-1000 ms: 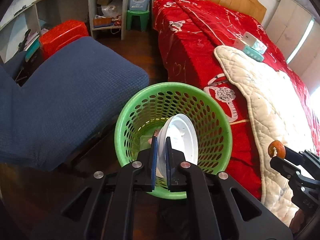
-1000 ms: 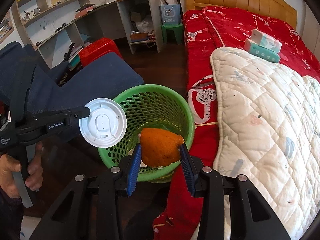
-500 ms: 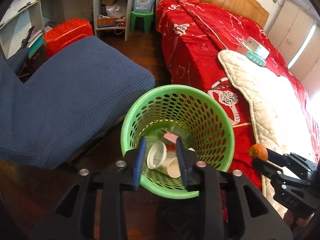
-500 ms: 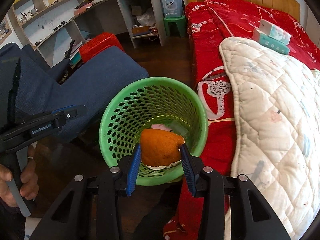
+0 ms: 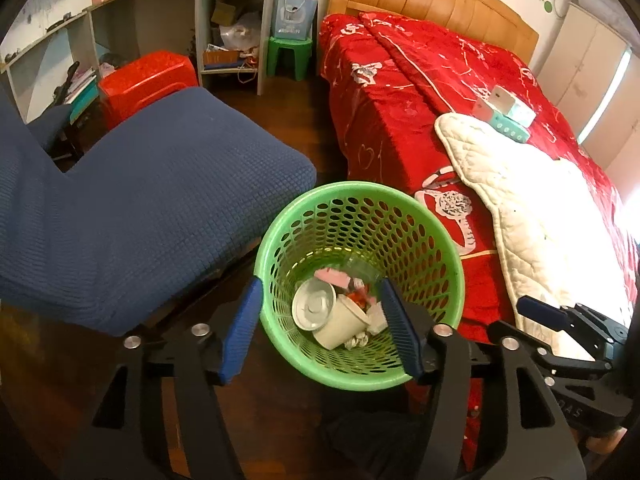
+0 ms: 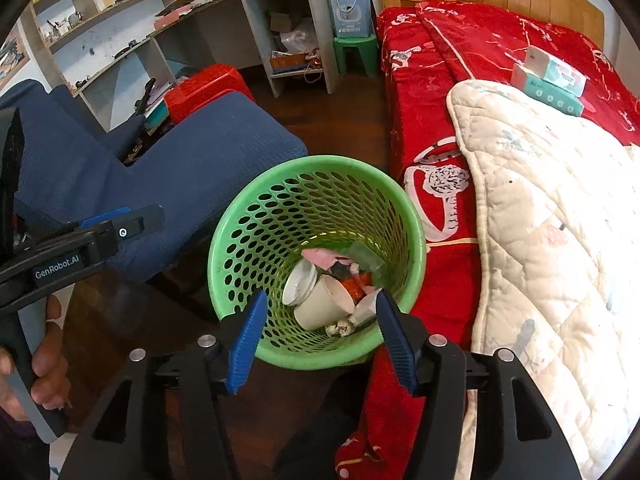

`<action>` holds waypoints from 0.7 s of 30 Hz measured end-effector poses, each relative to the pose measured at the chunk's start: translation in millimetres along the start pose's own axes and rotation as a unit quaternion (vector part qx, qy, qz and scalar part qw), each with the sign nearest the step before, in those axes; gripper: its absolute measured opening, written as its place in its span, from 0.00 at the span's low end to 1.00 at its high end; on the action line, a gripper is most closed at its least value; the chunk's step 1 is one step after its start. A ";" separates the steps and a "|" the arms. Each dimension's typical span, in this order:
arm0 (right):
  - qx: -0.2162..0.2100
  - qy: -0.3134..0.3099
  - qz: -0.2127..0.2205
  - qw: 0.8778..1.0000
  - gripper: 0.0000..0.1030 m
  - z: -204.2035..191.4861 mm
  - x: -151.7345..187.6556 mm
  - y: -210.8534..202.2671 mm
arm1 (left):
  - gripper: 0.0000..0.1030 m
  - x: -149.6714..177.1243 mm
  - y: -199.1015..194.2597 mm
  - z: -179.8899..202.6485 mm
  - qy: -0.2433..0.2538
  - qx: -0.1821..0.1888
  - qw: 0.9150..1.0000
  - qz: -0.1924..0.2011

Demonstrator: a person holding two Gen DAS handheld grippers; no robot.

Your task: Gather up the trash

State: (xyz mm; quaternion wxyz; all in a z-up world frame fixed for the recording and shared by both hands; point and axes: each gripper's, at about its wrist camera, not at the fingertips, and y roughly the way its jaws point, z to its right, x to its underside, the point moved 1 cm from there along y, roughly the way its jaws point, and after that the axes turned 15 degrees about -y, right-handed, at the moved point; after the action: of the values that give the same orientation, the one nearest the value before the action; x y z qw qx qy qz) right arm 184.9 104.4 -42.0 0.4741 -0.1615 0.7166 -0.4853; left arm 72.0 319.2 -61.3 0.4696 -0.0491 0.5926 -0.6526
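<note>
- Beside the bed (image 5: 400, 92), on a dark wooden floor (image 6: 344, 120), a green perforated basket (image 5: 436, 236) is standing between the red bedspread at 3 o'clock and a blue cushioned chair (image 5: 132, 208) at 9 o'clock.
- Inside the basket, trash is lying in a heap: a white plastic lid (image 5: 314, 307) is leaning against a tipped paper cup (image 5: 344, 326), with pink and red scraps (image 5: 332, 278) at 12 o'clock of them and a crumpled wad at 6 o'clock.
- The left gripper (image 5: 320, 330) is hovering over the basket's near rim, its jaws spread wide apart and gripping nothing.
- The right gripper (image 6: 320, 334) is hovering over the same rim from the bed side, its jaws likewise wide apart and empty; in the left wrist view it is showing at 4 o'clock.
- A cream quilted blanket (image 6: 552, 216) is lying over the bedspread, with two stacked tissue packs (image 6: 552, 80) at its 12 o'clock edge.
- At 12 o'clock of the basket, a green stool (image 6: 356, 54) is carrying a blue paper bag (image 6: 351, 16), next to a cluttered desk (image 6: 224, 4) with open shelves.
- A red plastic crate (image 5: 148, 80) is sitting just behind the chair, at 10 o'clock.
</note>
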 end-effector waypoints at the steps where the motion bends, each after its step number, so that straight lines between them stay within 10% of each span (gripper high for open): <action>1: 0.003 0.001 0.002 1.000 0.58 0.2 1.7 -4.3 | 0.65 0.8 -1.4 0.9 0.000 -0.001 1.000 0.002; 21: 0.066 0.067 0.025 0.995 0.88 31.2 58.0 -84.6 | 0.73 31.0 -37.7 51.1 0.049 -0.005 0.998 0.027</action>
State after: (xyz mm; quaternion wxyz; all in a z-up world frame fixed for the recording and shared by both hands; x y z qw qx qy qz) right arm 162.7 7.0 -3.0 0.4469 -0.0792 0.7169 -0.5292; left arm 65.7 255.9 -30.7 0.4572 -0.0034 0.6197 -0.6379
